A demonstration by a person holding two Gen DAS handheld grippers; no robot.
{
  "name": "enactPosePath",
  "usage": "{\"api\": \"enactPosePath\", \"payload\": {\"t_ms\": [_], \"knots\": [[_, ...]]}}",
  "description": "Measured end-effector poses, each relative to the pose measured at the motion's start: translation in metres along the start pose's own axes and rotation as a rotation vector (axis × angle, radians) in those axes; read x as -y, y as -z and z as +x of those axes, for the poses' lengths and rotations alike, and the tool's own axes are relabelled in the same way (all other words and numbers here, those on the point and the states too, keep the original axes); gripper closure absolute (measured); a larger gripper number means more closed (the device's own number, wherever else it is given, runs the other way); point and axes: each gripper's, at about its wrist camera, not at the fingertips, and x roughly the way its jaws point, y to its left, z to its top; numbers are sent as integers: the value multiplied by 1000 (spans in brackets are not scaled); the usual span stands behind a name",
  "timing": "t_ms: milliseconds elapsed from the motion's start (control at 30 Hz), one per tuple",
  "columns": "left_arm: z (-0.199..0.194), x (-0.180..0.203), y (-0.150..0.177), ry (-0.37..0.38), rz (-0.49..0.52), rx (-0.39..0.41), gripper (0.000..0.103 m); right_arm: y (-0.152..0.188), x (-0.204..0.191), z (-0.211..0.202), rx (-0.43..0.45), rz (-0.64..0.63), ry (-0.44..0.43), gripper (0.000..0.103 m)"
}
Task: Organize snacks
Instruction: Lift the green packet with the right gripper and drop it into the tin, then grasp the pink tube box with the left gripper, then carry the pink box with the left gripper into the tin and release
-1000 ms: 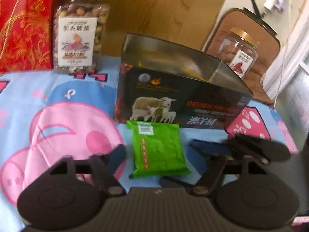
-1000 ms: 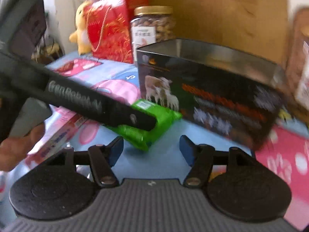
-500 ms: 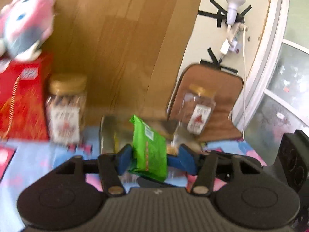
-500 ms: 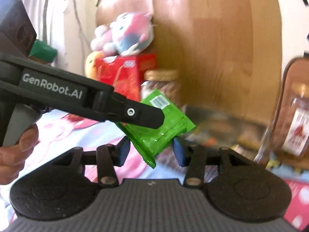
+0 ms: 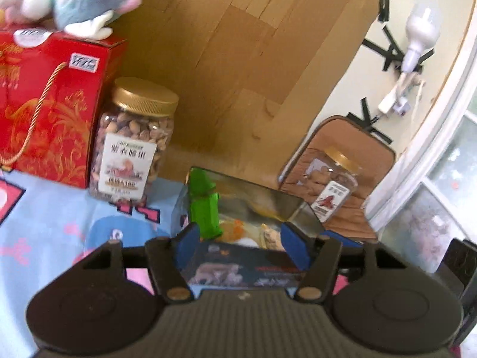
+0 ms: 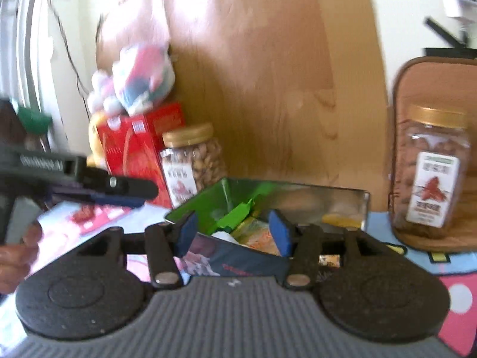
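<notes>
Two wrist views, close above the open tin (image 5: 262, 205) from neighbouring sides.

Covering the surface: a light-blue cartoon cloth (image 5: 53, 208) with pink figures. Standing on it, as landmark, an open dark tin box (image 5: 247, 264). Left of the box and behind: a gold-lidded nut jar (image 5: 131, 146), touching a red gift box (image 5: 44, 110) further left. Right of the box: a second nut jar (image 6: 432, 173), sitting on a brown pad (image 6: 432, 238).
</notes>
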Motion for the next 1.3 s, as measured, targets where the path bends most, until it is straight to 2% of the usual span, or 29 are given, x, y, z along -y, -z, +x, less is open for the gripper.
{"api": "enactPosePath", "payload": {"t_ms": [100,167,300,433,600,667,700,733,800,900,1000,1133,1300], "knots": [[-21,-12,15,-23,-14,7,42,13,-3,-19,7,42,-16,48],[-38,-25,28,-60,-37,3,42,18,-10,-19,-51,76,-59,48],[-67,-46,59,-110,-93,-28,42,43,-45,-7,-189,110,-204,48],[-80,-53,81,-110,-126,-69,38,63,-97,9,-284,44,-289,48],[-64,-43,97,-159,-66,-145,33,88,-150,21,-354,-122,-274,48],[-53,-44,101,-171,-52,-178,33,97,-158,26,-375,-151,-268,52],[-47,-46,103,-186,-53,-184,38,99,-161,31,-372,-183,-246,58],[-46,-46,103,-196,-44,-164,54,100,-164,34,-357,-209,-225,64],[-44,-51,99,-212,-69,-165,69,98,-163,38,-356,-192,-234,67],[-51,-60,94,-199,-128,-143,69,94,-163,42,-321,-153,-221,67],[-58,-52,83,-177,-138,-106,69,89,-163,33,-267,-159,-228,67],[-53,-24,58,-120,-94,-82,69,68,-153,15,-192,-235,-203,67],[-20,20,16,-51,-7,-58,69,34,-121,1,-104,-266,-118,67]]}}
